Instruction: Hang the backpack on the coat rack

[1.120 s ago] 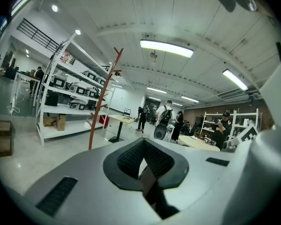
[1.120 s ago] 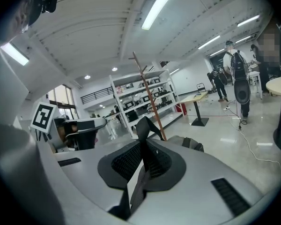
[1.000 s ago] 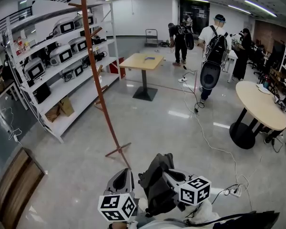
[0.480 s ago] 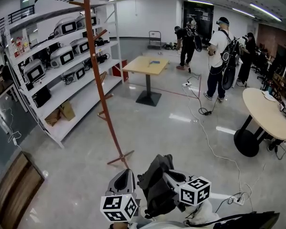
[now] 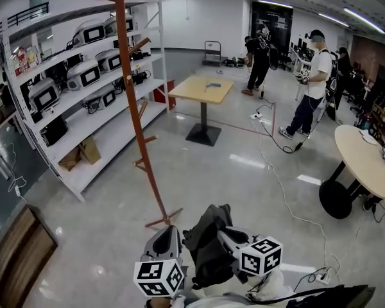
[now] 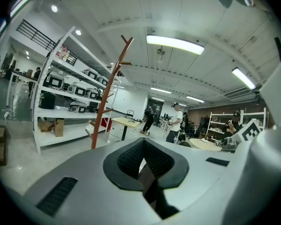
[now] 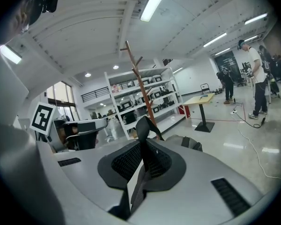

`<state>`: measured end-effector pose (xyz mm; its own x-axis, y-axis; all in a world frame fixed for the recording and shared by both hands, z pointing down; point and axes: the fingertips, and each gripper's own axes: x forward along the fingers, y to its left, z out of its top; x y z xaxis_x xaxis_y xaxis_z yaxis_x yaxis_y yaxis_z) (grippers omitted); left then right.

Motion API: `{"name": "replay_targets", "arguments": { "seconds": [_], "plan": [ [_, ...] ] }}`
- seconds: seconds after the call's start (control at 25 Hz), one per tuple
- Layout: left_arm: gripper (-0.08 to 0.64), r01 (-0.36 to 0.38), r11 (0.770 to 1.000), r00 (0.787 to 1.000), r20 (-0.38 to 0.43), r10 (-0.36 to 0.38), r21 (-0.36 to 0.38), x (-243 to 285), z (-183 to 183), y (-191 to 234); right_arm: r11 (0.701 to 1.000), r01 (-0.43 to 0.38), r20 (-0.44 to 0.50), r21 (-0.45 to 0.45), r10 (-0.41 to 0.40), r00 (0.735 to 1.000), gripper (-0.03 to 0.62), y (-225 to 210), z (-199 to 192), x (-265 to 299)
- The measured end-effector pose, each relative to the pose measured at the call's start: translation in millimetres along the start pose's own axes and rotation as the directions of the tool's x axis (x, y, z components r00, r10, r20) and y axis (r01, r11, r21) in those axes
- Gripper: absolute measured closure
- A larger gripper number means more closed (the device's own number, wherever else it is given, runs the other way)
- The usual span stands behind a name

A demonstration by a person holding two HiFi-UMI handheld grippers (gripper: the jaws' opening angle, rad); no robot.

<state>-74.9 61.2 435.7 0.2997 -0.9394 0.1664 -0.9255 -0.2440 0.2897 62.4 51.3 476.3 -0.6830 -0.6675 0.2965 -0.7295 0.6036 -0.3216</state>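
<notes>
A tall red-brown coat rack (image 5: 136,108) with short pegs stands on the glossy floor just ahead; its foot (image 5: 163,220) is close to the backpack. The dark grey backpack (image 5: 208,249) hangs between both grippers at the bottom of the head view. My left gripper (image 5: 169,235) is shut on a dark strap (image 6: 150,186). My right gripper (image 5: 226,236) is shut on another dark strap (image 7: 141,172), whose loop (image 7: 145,125) sticks up above the jaws. The rack shows beyond the jaws as coat rack (image 6: 107,93) and coat rack (image 7: 140,78). Part of the backpack body (image 7: 192,143) shows behind the right jaws.
White shelving (image 5: 83,76) with several appliances runs along the left. A square wooden table (image 5: 202,88) stands beyond the rack, a round table (image 5: 366,162) at right. Cables (image 5: 276,172) trail over the floor. People (image 5: 314,82) stand at the back. A wooden panel (image 5: 19,249) lies lower left.
The head view has drawn nearer to the rack, whose foot now sits closer to the backpack. The person in white has walked off to the right. Both grippers keep their hold.
</notes>
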Motion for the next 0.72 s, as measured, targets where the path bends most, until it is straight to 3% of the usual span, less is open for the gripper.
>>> {"name": "replay_targets", "arguments": {
  "seconds": [0.72],
  "plan": [
    [0.557,-0.039,0.999,0.998,-0.046,0.038,-0.012,37,3,42,0.998,0.057,0.051,0.014,-0.058,0.997,0.568,-51,48,51]
  ]
}}
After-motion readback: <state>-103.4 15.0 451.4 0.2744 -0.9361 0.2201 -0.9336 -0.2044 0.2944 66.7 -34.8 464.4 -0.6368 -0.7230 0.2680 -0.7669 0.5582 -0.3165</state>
